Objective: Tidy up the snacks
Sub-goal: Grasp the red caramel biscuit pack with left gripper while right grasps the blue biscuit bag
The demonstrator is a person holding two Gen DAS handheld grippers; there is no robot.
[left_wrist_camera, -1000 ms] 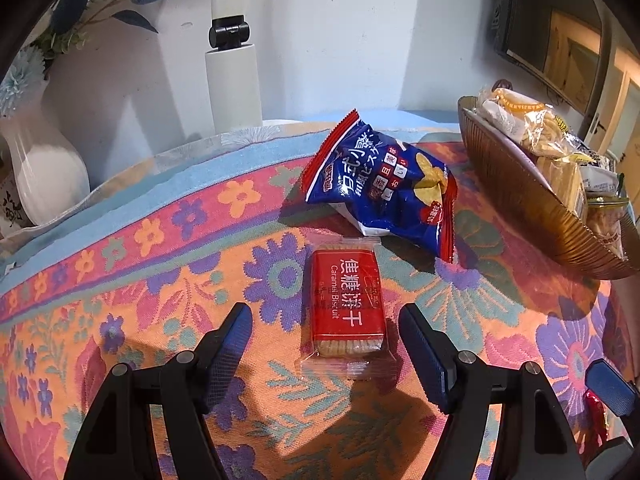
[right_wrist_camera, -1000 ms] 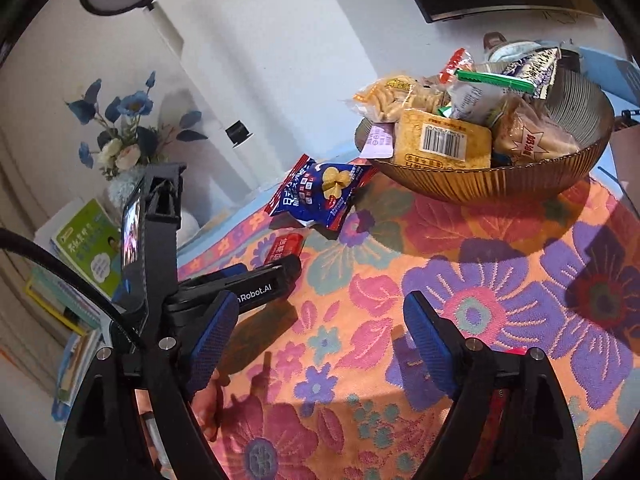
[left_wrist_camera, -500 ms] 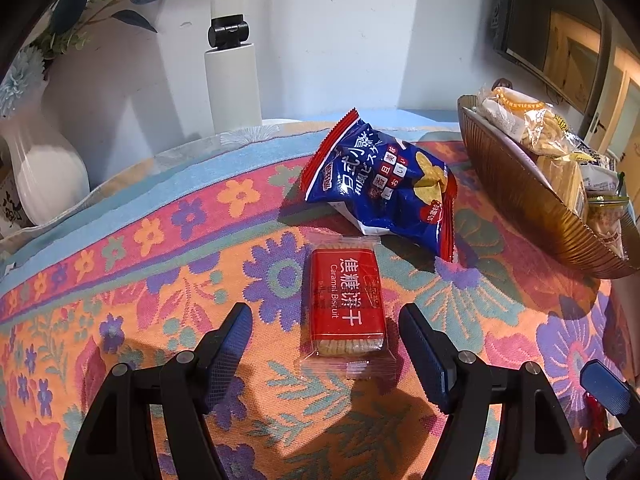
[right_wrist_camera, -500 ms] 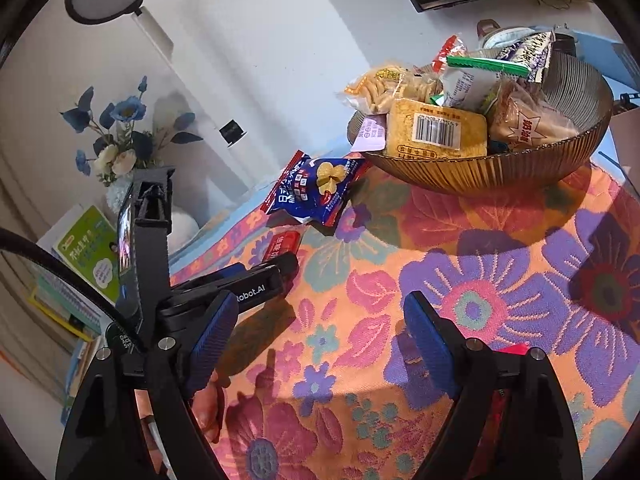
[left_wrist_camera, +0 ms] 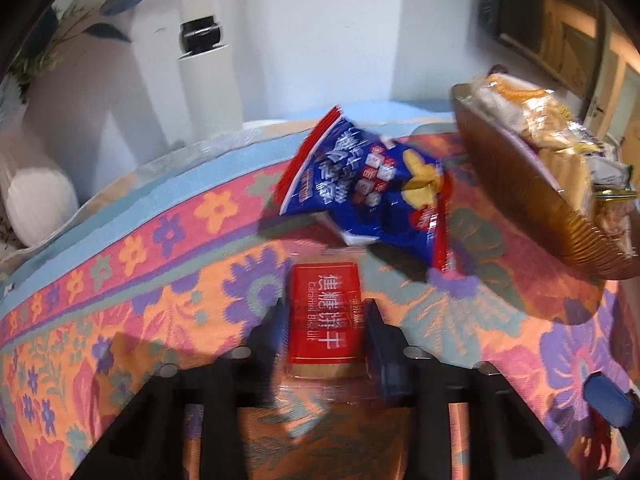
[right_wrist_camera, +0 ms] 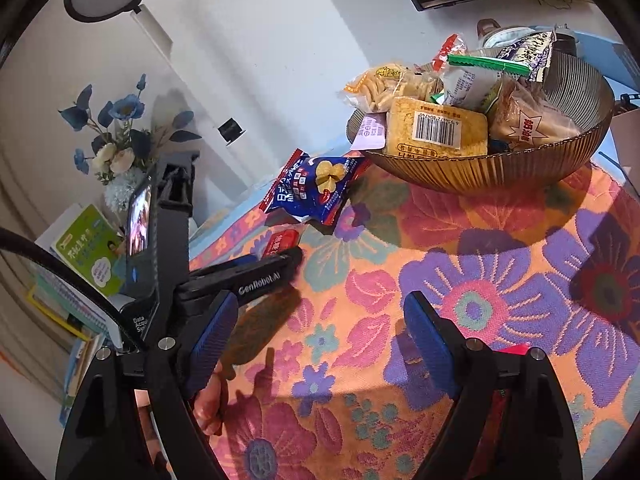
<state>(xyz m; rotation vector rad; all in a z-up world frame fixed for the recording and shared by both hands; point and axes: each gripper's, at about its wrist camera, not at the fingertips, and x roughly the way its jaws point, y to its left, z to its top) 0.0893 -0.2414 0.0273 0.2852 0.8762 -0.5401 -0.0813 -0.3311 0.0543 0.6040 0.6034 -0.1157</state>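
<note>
you are closing the left claw [left_wrist_camera: 325, 322] around the red biscuit pack [left_wrist_camera: 325, 312], so be squeezing its long sides evenly while the right claw [right_wrist_camera: 316, 344] is hanging open and empty.

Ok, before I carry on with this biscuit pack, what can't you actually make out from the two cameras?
- Left wrist view: motion blur smears the left gripper, closing around the red biscuit pack; pad contact unclear.
- Right wrist view: the left gripper's finger covers most of the pack.
- Left wrist view: the bowl is cut off by the edge.
- Right wrist view: a red item hides behind the right gripper.
</note>
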